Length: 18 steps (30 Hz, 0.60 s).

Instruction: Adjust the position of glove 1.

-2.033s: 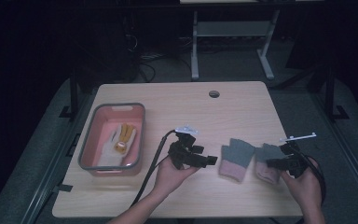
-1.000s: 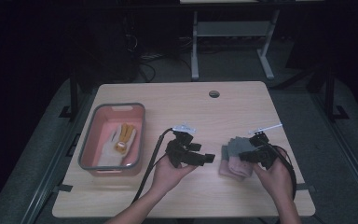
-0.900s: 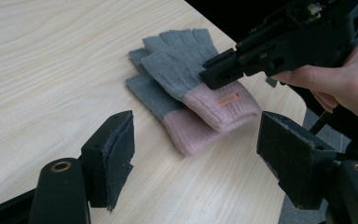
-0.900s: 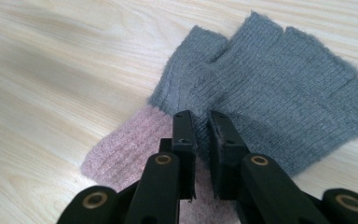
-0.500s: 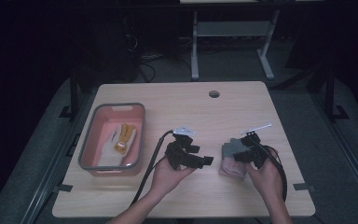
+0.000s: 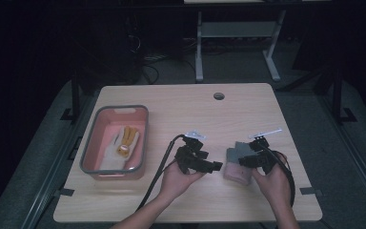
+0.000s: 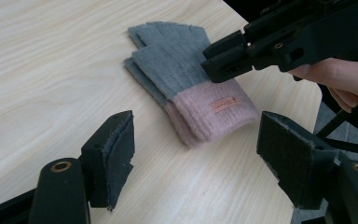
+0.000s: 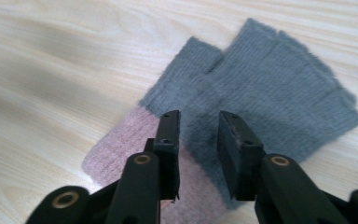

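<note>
On the big wooden table (image 6: 181,105), the grey and pink gloves (image 7: 193,88) lie flat right under the right tongs (image 6: 248,160), whose jaws have just been opening with nothing pinched, their long way running from pink cuff to grey fingers, while the left tongs (image 6: 214,166) wait beside them, open and empty.

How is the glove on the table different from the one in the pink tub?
The grey and pink glove lies on the bare table, while the cream and yellow glove lies inside the pink tub. The grey and pink one sits right under the right tongs, whose jaws have just been opening with a small gap above it; the cream one lies apart from both tongs. Both lie flat.
</note>
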### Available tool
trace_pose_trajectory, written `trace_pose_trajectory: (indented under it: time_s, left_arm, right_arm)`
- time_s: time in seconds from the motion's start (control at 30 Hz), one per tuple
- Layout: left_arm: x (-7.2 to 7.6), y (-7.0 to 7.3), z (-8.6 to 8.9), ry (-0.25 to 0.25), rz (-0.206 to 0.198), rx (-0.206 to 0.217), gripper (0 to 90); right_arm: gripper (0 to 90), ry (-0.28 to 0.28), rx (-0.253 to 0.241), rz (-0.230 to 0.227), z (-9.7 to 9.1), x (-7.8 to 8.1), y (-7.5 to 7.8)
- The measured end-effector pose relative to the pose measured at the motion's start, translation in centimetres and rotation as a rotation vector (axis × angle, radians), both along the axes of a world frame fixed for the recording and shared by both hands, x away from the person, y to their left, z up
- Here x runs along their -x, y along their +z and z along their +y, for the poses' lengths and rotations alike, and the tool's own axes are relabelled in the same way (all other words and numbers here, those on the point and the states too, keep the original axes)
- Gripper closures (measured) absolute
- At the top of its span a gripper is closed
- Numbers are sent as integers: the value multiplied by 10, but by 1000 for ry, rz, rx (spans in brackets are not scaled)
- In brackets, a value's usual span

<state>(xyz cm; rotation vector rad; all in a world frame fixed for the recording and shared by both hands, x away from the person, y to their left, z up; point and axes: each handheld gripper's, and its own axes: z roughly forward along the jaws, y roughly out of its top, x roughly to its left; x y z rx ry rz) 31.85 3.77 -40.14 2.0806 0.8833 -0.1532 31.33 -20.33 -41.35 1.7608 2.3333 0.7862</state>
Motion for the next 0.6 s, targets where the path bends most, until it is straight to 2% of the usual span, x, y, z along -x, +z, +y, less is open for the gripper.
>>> trace_pose_trajectory:
  time_s: [0.03, 0.17, 0.4, 0.6]
  left_arm:
    - [-1, -1, -2, -6, 16, 11, 292]
    - [-5, -7, -11, -7, 38, 13, 297]
    - [-11, -18, -25, -14, 69, -4, 329]
    - [-14, -28, -38, -9, 101, -16, 335]
  right_arm:
    - [686, -5, -5, -3, -2, 0, 1]
    - [652, -18, -30, -13, -10, 2, 3]
    - [624, -43, -57, -28, -22, 5, 3]
    - [607, -53, -73, -21, -30, 7, 0]
